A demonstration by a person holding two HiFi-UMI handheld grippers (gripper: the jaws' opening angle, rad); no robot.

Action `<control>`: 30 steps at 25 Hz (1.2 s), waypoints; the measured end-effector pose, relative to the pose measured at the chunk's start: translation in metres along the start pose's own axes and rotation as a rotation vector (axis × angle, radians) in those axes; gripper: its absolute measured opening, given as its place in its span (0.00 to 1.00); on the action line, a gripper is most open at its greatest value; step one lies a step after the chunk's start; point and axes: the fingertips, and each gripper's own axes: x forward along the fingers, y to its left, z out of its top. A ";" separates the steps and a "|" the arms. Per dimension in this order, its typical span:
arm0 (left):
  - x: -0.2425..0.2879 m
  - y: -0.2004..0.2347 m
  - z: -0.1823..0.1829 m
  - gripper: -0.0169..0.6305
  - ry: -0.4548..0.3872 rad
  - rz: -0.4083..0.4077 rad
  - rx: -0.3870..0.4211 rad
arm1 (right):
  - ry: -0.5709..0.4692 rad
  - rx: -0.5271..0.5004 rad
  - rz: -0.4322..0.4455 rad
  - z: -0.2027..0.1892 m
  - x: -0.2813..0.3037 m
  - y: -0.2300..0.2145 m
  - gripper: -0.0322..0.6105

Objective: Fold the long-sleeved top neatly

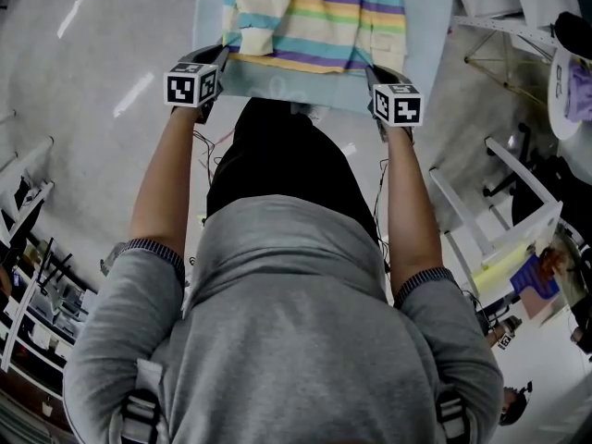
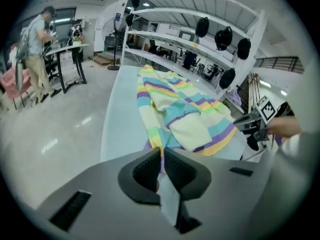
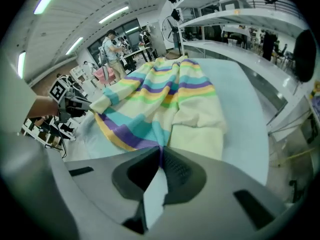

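Striped long-sleeved top (image 1: 314, 17) lies on the light-blue tabletop (image 1: 208, 17), top centre of head view. My left gripper (image 1: 225, 56) has its jaws clenched on the hem's lower-left corner, and my right gripper (image 1: 375, 72) has its jaws clenched on the lower-right corner.

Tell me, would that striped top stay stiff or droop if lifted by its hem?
Probably floppy: the striped top lies in soft rumples. It would likely sag between the left gripper and right gripper, both shut on its hem.
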 end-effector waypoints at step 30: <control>-0.063 -0.029 -0.066 0.36 0.022 -0.041 -0.119 | 0.030 0.029 -0.027 -0.060 -0.086 -0.010 0.38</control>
